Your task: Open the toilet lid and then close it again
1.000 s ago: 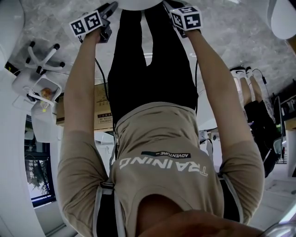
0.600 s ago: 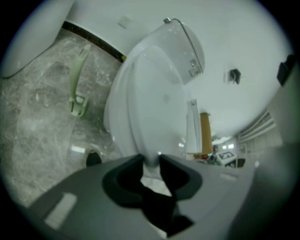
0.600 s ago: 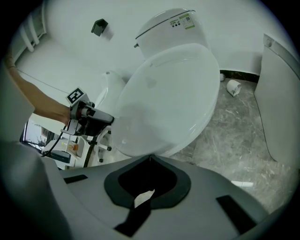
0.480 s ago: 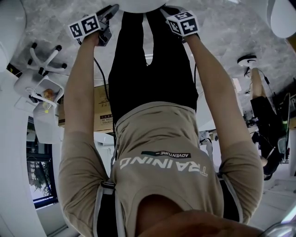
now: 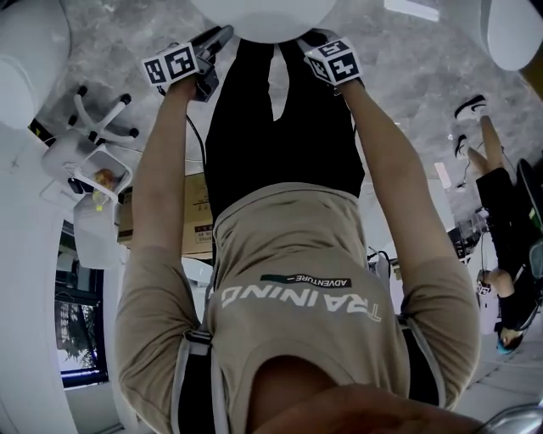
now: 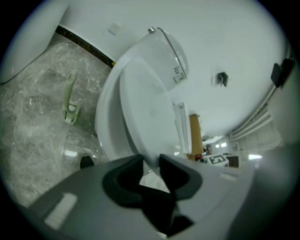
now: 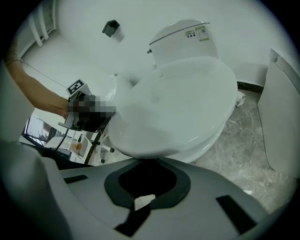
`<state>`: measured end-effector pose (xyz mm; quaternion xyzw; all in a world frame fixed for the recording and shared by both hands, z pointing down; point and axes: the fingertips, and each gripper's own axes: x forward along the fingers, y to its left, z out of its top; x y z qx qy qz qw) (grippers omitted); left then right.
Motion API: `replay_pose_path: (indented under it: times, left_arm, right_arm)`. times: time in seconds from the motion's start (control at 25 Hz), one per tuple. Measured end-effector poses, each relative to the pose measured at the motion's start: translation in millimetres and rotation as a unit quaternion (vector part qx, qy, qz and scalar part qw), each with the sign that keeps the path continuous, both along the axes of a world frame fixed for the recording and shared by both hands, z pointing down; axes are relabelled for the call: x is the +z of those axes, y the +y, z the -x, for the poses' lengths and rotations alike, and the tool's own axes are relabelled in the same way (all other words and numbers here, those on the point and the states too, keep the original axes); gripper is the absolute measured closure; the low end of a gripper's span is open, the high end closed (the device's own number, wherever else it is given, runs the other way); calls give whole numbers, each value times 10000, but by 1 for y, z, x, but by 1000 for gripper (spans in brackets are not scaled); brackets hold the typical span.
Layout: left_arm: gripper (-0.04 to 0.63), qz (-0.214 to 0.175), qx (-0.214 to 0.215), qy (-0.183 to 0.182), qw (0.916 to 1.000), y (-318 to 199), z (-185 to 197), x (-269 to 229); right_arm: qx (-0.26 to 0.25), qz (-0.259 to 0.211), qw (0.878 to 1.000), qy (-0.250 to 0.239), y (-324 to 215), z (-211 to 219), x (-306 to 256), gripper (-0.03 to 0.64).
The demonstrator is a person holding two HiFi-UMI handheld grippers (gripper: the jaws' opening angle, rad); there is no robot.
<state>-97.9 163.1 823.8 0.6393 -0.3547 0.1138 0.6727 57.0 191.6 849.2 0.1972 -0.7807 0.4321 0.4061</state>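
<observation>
The white toilet lid (image 7: 178, 108) stands lifted a little off the bowl (image 7: 213, 140), below the tank (image 7: 187, 35). In the head view the lid (image 5: 263, 13) shows at the top edge, beyond the person's bent back. My left gripper (image 6: 151, 159) is shut on the lid's side edge (image 6: 145, 108), which runs down between its dark pads. It appears in the head view at the upper left (image 5: 216, 38). My right gripper (image 7: 147, 164) is at the lid's front rim, which covers its tips. In the head view the right gripper (image 5: 307, 38) sits beside the lid.
Grey marble floor surrounds the toilet. A white chair base (image 5: 97, 127) and a small bin (image 5: 102, 174) stand at the left, near a cardboard box (image 5: 195, 212). Another person (image 5: 501, 195) stands at the right. A white fixture (image 7: 281, 108) rises right of the bowl.
Both grippers have moved up with the lid, and more of the lid now shows at the top of the head view. The other person at the right has shifted.
</observation>
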Motion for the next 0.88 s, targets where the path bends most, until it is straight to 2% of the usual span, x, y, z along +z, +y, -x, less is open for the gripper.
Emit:
replay_pose_path:
  times: [0.16, 0.4, 0.64, 0.88]
  left_arm:
    - [480, -76, -81, 56, 9999, -15, -3, -33]
    - [468, -102, 90, 113, 9998, -26, -9, -71]
    - [462, -112, -60, 265, 9996, -34, -15, -109]
    - [454, -154, 10, 504, 9986, -52, -17, -128]
  right_arm:
    - [88, -270, 9996, -82, -18, -2, -38, 607]
    - [-274, -556, 9981, -21, -31, -7, -83, 607]
    - [-13, -675, 9977, 2, -40, -12, -124, 607]
    - [-159, -938, 9954, 98, -58, -13, -144, 607]
